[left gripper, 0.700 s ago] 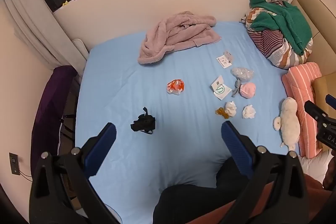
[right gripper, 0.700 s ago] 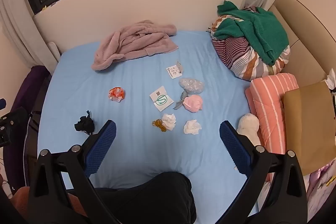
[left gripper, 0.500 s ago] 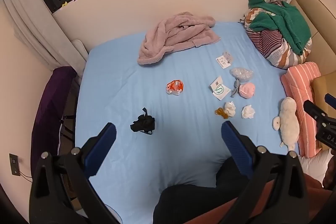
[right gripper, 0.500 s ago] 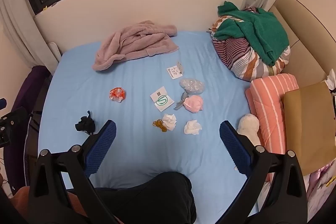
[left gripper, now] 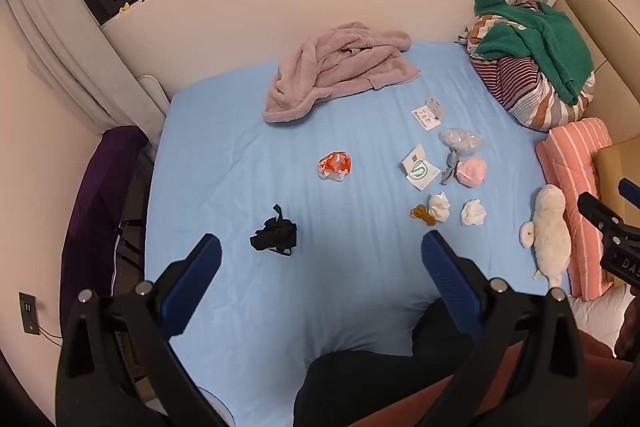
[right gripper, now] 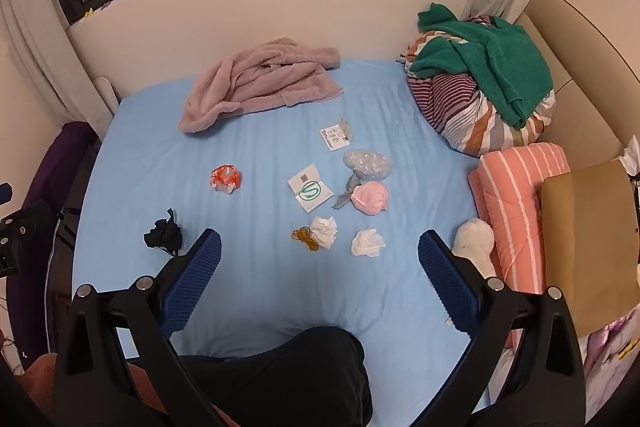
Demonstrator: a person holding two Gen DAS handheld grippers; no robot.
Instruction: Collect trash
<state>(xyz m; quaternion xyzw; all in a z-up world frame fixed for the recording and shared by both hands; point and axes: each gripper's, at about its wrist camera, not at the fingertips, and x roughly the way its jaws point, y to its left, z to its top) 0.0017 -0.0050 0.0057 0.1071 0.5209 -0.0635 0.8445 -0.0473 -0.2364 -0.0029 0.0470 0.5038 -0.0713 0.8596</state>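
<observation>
Several bits of trash lie on the blue bed sheet (left gripper: 240, 155): an orange crumpled wrapper (left gripper: 335, 166) (right gripper: 225, 179), a black scrap (left gripper: 275, 234) (right gripper: 164, 233), two white tissue wads (left gripper: 439, 207) (left gripper: 473, 212) (right gripper: 324, 227) (right gripper: 367, 243), a white packet with a green logo (left gripper: 420, 173) (right gripper: 310, 187), a pink ball (left gripper: 472, 171) (right gripper: 370, 197), a clear plastic wad (left gripper: 460, 139) (right gripper: 366, 163) and a printed label (left gripper: 427, 113) (right gripper: 335, 135). My left gripper (left gripper: 320, 253) and right gripper (right gripper: 319, 251) hang high above the bed, both open and empty.
A pink robe (left gripper: 340, 75) lies at the far side. Striped bedding with a green towel (right gripper: 484, 95) sits far right, beside a striped pillow (right gripper: 516, 199) and a white plush toy (left gripper: 550, 227). A brown paper bag (right gripper: 588, 235) stands at the right. The person's dark-trousered knee (right gripper: 288, 379) rests on the near edge.
Both views have shifted only slightly; the objects on the bed lie where they were and both grippers stay open.
</observation>
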